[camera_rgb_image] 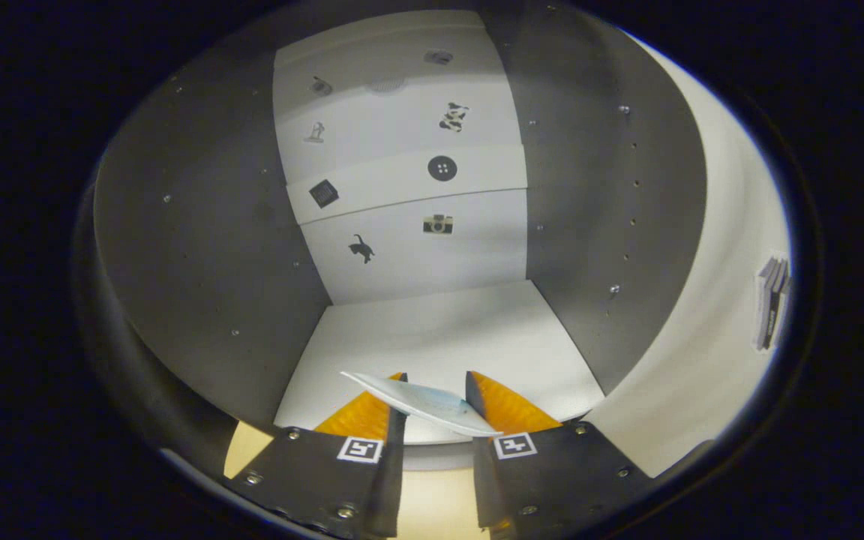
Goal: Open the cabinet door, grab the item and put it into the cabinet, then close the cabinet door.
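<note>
White and thin, the item you are carrying looks like a small flat packet or sheet; it lies crosswise between the two fingers of your claw, tilted, with its far end poking out past the left finger and its near end resting against the right one. Your claw is closed down to a narrow gap, and both fingers appear to press on the item (contact on the left side is partly hidden by the item itself, so read that with some caution).

Just ahead of the fingertips, and beneath them, is the white floor of the cabinet; the item hangs above its front edge. Grey side walls rise on either hand, dotted with small screw heads and shelf-pin holes. The back panel is white, in several horizontal bands, and carries small dark pictures: a cat, a camera, a button and others too small to make out.

Beyond the right wall you see a pale outer face of the cabinet, with a small picture of books on it. Under the fingers a strip of light wood-toned surface shows.
</note>
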### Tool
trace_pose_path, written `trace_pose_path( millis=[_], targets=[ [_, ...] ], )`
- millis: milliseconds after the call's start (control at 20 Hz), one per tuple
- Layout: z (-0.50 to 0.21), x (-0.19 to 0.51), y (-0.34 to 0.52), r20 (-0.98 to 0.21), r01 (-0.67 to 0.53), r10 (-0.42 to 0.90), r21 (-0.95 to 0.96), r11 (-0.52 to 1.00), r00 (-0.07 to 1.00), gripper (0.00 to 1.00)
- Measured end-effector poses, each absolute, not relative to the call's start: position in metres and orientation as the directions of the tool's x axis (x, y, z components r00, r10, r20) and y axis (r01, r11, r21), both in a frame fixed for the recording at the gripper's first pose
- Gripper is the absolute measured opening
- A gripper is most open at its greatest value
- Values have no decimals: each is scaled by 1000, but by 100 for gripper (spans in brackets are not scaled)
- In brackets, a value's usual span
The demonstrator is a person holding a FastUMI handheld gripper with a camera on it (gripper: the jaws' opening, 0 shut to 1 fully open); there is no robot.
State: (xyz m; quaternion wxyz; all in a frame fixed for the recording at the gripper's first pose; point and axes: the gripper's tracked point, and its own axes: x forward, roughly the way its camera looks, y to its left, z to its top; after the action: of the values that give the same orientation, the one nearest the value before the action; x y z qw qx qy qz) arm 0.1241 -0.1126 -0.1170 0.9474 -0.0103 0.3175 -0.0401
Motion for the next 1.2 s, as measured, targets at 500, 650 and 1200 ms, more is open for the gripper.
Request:
trace_pose_path(
  millis=[500,650,1200],
  targets=[
    [-144,150,-122,-719,93,-106,-58,994,687,39],
    [-152,156,-124,-741,93,-106,-59,994,663,39],
    [-160,177,-123,-753,111,-84,-14,994,653,50]
  ],
)
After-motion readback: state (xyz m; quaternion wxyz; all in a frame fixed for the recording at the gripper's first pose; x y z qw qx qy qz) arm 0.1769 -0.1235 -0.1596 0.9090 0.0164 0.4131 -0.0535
